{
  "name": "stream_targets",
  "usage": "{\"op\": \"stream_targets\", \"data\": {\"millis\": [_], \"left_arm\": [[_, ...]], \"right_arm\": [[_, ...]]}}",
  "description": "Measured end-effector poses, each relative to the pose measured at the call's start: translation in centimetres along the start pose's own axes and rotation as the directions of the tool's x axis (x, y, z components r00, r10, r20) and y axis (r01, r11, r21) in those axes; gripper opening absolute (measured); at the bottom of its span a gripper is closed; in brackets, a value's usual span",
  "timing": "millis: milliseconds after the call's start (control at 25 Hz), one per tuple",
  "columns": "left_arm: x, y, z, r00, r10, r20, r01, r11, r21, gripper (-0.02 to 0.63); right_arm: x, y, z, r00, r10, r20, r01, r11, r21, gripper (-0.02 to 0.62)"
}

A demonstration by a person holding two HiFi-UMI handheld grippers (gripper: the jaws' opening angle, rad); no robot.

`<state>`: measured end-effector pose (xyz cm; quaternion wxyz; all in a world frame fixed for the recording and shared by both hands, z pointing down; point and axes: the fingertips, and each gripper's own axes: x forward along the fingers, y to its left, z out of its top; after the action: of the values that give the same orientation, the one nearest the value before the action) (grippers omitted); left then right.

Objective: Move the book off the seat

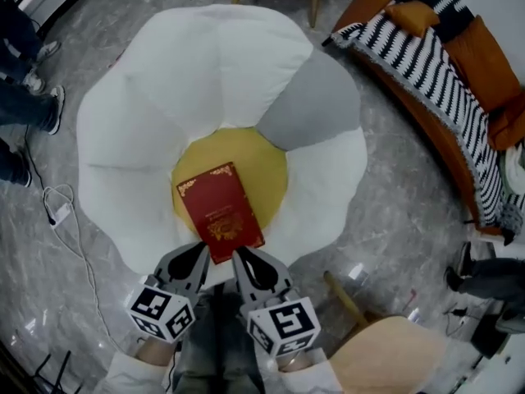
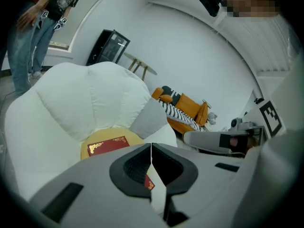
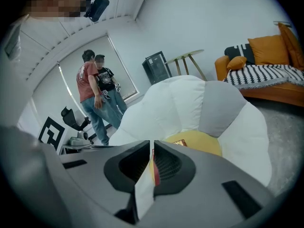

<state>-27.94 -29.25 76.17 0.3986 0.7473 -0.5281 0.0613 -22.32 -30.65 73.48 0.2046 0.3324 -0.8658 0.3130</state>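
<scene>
**Left gripper** (image 1: pixel 200 253): jaws pressed together with nothing between them. The tip sits low at the near-left corner of the book; whether it touches cannot be told. Marker cube (image 1: pixel 162 309) at the rear.

**Right gripper** (image 1: pixel 239 257): jaws likewise shut and empty. The tip is at the book's near-right corner, just beside the left gripper, and contact is unclear. Marker cube (image 1: pixel 285 322) at the rear.

**Book** (image 1: pixel 220 212): dark red cover with gold ornament. It lies flat on the seat, mostly on the yellow centre (image 1: pixel 262 158), and its near edge reaches between the two gripper tips.

**Seat** (image 1: pixel 164 97): a flower-shaped cushion with white petals around the yellow centre and one grey petal (image 1: pixel 316 101) on the far right.

**Surroundings:**
- Grey marbled floor (image 1: pixel 394 212).
- White cable (image 1: pixel 67 220) on the floor to the left.
- Orange sofa (image 1: pixel 484 56) with a black-and-white striped blanket (image 1: pixel 418 56), far right.
- Wooden chair (image 1: pixel 385 355), near right.
- Bystanders' legs (image 1: pixel 25 80) at the left edge.
- Two people standing (image 3: pixel 97 94) in the right gripper view.
</scene>
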Motion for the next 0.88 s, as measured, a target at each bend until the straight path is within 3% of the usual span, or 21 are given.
{"op": "stream_targets", "data": {"millis": [480, 880], "left_arm": [[3.1, 3.4, -6.2, 0.999, 0.016, -0.047, -0.021, 0.995, -0.094, 0.008], [5.3, 7.0, -11.5, 0.995, 0.044, -0.086, -0.057, 0.985, -0.163, 0.011]], "right_arm": [[4.3, -2.5, -4.8, 0.997, 0.048, -0.061, -0.049, 0.999, -0.019, 0.015], [7.9, -6.0, -10.2, 0.986, 0.025, -0.163, -0.028, 0.999, -0.017, 0.016]]}}
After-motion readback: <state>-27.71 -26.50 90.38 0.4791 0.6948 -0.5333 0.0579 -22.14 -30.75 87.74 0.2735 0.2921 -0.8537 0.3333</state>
